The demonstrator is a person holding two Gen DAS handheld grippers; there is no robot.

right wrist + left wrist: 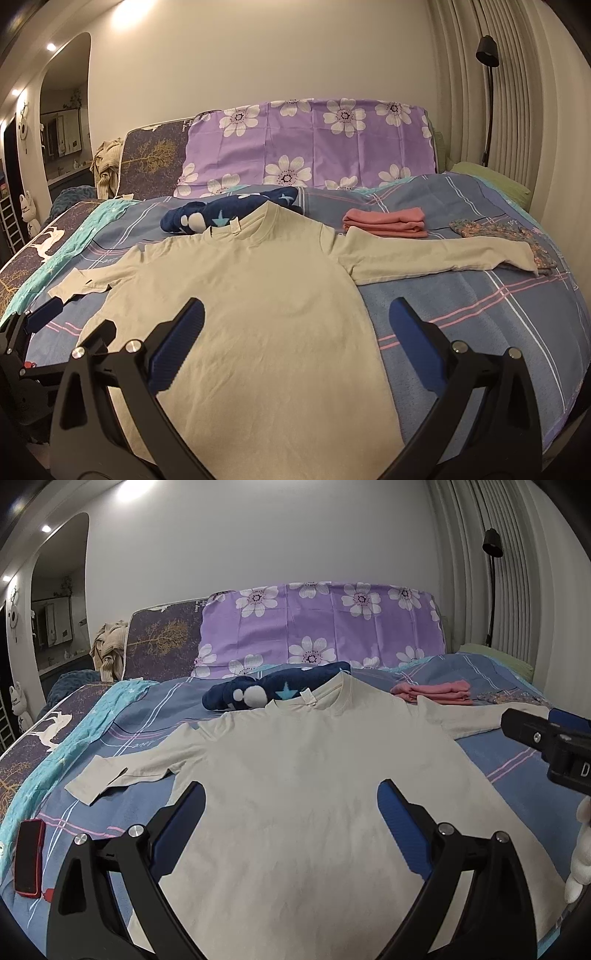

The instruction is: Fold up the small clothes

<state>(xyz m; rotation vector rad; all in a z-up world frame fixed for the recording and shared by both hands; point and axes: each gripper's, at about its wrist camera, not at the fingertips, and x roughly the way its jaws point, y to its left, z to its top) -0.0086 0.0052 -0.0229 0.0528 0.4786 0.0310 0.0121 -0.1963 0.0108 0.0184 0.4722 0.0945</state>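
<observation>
One shirt (255, 295), beige and long-sleeved, lies spread flat on the bed (480, 332), collar toward the pillows, both sleeves stretched out sideways. No fold has been made in it yet, by the look of it: the body is smooth, the hem is nearest the cameras, and the left cuff (88, 786) alone is slightly turned over.

Left tongs (291, 797): released, jaws wide apart above the lower body of the shirt, nothing between the pads. Right tongs (297, 317): likewise released, jaws spread, straddling the shirt's right edge with one finger over cloth and the other over the bedcover. Neither pair grips anything.

Done, as judged from the layout: a pink stack (384, 221) sits folded beyond the right sleeve, which suggests at least one garment is already finished. A navy item (229, 214) with stars lies bunched behind the collar, and a small floral piece (506, 236) lies loosely by the right cuff; both appear unfolded, though the floral one is too small to judge firmly.

Left to do: fold the sleeves inward, fold the body, set the shirt aside, then deal with the remaining loose pieces. The task appears early to middling in progress.

A red phone (29, 856) lies on the bed at the left, clear of the shirt.
</observation>
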